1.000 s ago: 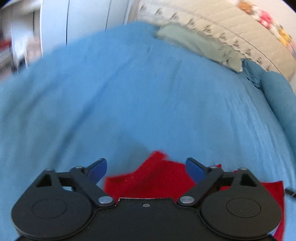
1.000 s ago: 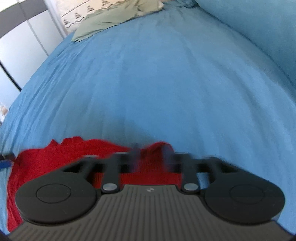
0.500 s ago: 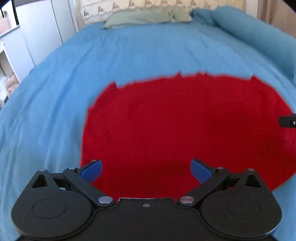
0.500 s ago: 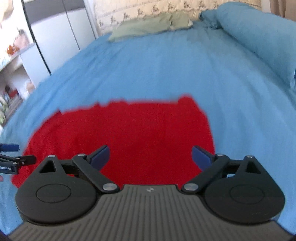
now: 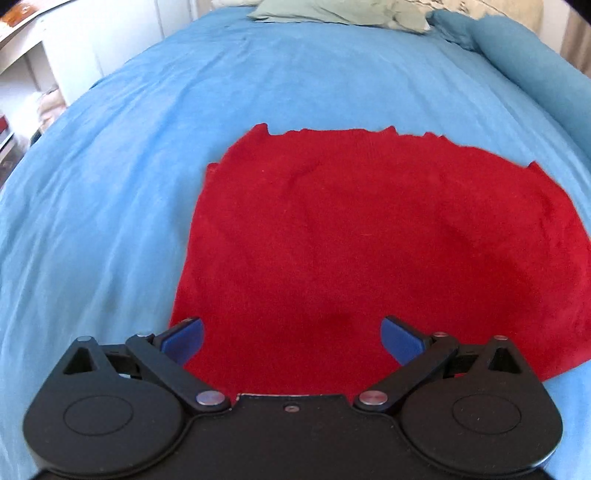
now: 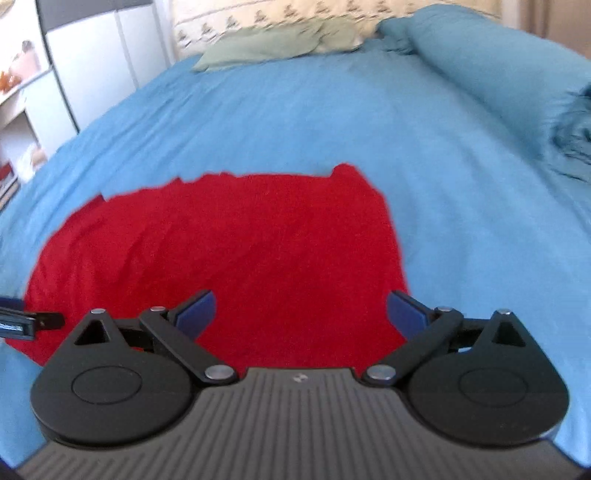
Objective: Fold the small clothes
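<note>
Left wrist view: the red cloth (image 5: 373,243) lies spread flat on the blue bedsheet (image 5: 122,192), a soft knit-looking piece, roughly rectangular, with a ragged far edge and faint creases near its upper left. The left gripper (image 5: 291,338) hangs over the near edge; its jaws have just been opening and now stand wide apart, nothing pinched between the blue pads (image 5: 184,338). Bare sheet runs wide to the left and beyond the cloth, up to a grey-green pillow (image 5: 332,11).

Right wrist view: the cloth (image 6: 229,251) fills the lower middle, its right edge falling steeply toward the right gripper (image 6: 301,314), whose jaws have likewise just opened fully and grip nothing. The right pad (image 6: 406,312) sits at the cloth's right edge. Open sheet (image 6: 461,229) lies to the right, bounded by a rolled blue duvet (image 6: 498,66). The other gripper's tip (image 6: 29,319) shows at the left margin.
</note>
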`<state>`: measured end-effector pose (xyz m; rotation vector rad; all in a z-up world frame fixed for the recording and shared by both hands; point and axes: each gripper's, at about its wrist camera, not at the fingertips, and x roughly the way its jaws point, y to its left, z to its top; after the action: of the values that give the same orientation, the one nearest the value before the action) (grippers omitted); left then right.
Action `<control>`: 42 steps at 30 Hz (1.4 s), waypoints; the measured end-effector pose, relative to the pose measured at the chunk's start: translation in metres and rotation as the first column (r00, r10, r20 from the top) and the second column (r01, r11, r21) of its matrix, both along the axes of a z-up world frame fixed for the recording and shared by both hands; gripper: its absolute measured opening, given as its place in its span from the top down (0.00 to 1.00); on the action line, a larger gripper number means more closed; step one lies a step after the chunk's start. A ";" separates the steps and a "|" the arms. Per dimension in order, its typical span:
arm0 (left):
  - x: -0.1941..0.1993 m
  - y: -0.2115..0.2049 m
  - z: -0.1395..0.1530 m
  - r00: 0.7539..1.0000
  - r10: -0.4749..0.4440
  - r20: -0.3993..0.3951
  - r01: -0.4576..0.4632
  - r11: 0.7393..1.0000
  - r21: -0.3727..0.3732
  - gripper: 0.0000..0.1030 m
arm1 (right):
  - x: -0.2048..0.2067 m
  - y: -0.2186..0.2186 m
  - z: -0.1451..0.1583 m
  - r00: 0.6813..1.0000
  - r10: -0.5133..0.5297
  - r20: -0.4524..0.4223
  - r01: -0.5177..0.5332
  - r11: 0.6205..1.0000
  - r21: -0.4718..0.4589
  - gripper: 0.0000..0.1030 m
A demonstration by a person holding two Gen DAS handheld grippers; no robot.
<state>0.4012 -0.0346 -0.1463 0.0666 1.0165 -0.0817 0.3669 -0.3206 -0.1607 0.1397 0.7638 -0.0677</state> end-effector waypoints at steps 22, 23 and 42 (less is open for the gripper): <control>0.036 -0.068 -0.007 0.996 0.078 -0.035 -0.081 0.993 -0.084 0.00 | -0.063 -0.051 -0.058 0.901 -0.429 -0.067 0.416 0.808 0.418 0.14; 0.041 -0.072 -0.008 0.996 0.076 -0.041 -0.079 0.993 -0.088 0.00 | -0.062 -0.052 -0.059 0.894 -0.442 -0.072 0.431 0.802 0.413 0.21; 0.083 -0.044 0.004 0.982 0.008 -0.191 -0.018 0.999 -0.050 0.00 | -0.024 0.002 0.036 0.943 -0.327 0.060 0.309 0.927 0.211 0.77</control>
<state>0.4839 -0.0790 -0.1427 0.0049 1.2057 -0.1043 0.3431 -0.3185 -0.1248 0.4556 0.6466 -0.2924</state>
